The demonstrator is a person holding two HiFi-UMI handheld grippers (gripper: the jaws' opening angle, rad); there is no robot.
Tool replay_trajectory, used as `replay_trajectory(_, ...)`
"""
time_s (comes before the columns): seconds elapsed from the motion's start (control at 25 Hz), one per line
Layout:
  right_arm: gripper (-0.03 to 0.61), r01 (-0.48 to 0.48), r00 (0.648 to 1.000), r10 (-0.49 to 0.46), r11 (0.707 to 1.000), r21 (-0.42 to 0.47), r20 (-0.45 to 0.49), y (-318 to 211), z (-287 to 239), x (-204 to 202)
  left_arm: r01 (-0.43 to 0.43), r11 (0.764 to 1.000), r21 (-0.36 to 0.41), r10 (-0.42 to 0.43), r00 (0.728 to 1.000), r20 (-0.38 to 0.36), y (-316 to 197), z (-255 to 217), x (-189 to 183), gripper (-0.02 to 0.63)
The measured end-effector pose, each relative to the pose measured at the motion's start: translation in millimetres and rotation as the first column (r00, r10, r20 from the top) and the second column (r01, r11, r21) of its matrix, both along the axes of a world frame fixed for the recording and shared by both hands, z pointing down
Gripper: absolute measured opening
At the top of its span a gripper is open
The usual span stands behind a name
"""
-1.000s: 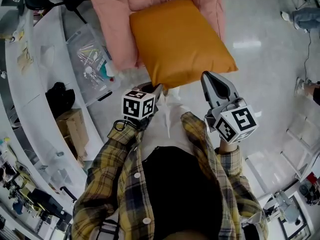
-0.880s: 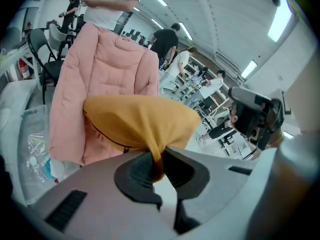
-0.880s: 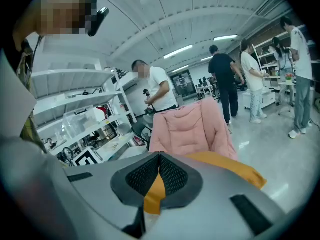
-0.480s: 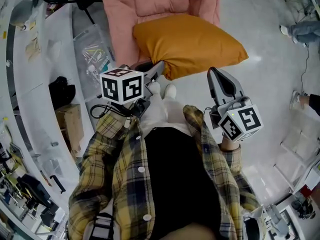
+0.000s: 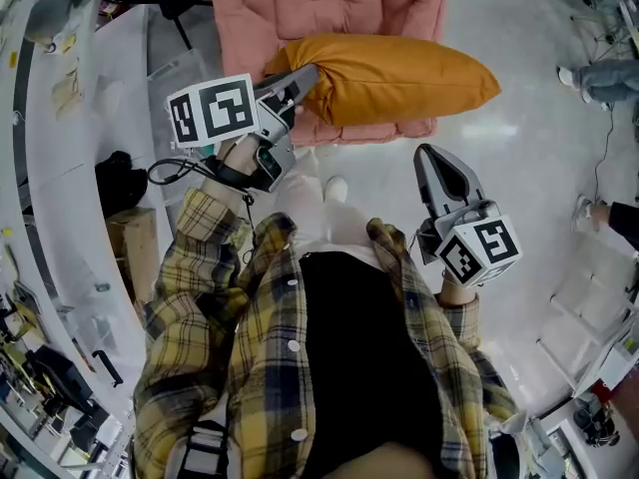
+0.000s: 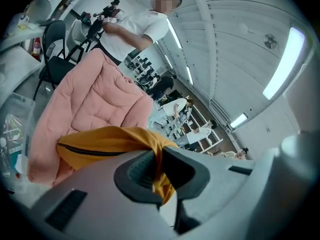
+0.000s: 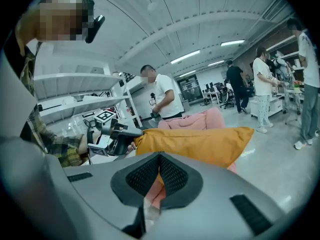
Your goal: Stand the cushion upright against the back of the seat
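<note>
An orange cushion (image 5: pixel 399 78) hangs lifted over the pink padded seat (image 5: pixel 329 8), seen edge-on in the head view. My left gripper (image 5: pixel 295 78) is shut on the cushion's left corner; in the left gripper view the orange fabric (image 6: pixel 110 141) is pinched between the pads of that gripper (image 6: pixel 159 159), with the pink seat back (image 6: pixel 95 104) behind. My right gripper (image 5: pixel 439 163) hangs below and right of the cushion, apart from it, shut on nothing. From the right gripper (image 7: pixel 159 159) view, the cushion (image 7: pixel 200 144) stretches across in front of the seat (image 7: pixel 200 120), held by the left gripper (image 7: pixel 117 136).
White curved shelving (image 5: pixel 90 148) runs along the left, with a black bag (image 5: pixel 115 183) and a cardboard box (image 5: pixel 140 247). A black chair (image 6: pixel 52 49) and a person in a white shirt (image 6: pixel 135 29) stand behind the seat. Other people (image 7: pixel 262 84) stand on the grey floor to the right.
My left gripper has risen and swung up with the cushion's corner, tipping the cushion from lying flat to edge-on over the seat. The right gripper has risen only slightly.
</note>
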State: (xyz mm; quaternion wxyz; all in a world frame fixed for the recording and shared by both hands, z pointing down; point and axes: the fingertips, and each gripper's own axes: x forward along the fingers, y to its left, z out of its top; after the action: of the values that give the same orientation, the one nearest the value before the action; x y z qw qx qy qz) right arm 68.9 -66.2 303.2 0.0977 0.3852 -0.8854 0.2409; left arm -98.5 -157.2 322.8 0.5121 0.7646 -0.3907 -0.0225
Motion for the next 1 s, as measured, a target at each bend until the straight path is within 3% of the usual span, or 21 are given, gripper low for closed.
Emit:
replay_trajectory(0.24, 0.017, -0.011, 1.000, 0.011, 1.000, 0.010, 0.001, -34.5, -1.1, -30.6, -0.029, 1.000, 0.011, 0.029, 0.999, -0.020, -65.3, -6.4, -28.1, 0.032)
replay_trajectory(0.48, 0.018, -0.026, 1.000, 0.026, 1.000, 0.004, -0.001, -94.8, -0.1, -63.8, -0.103, 0.995, -0.011, 0.104, 0.994, 0.028, -145.0, -1.1, -49.1, 0.034)
replay_trajectory(1.0, 0.017, -0.077, 0.997, 0.077, 0.996, -0.046, 0.018, -194.5, 16.3, -105.7, -0.131, 0.975, -0.177, 0.151, 0.984, 0.100, -280.0, 64.5, -98.5, 0.043)
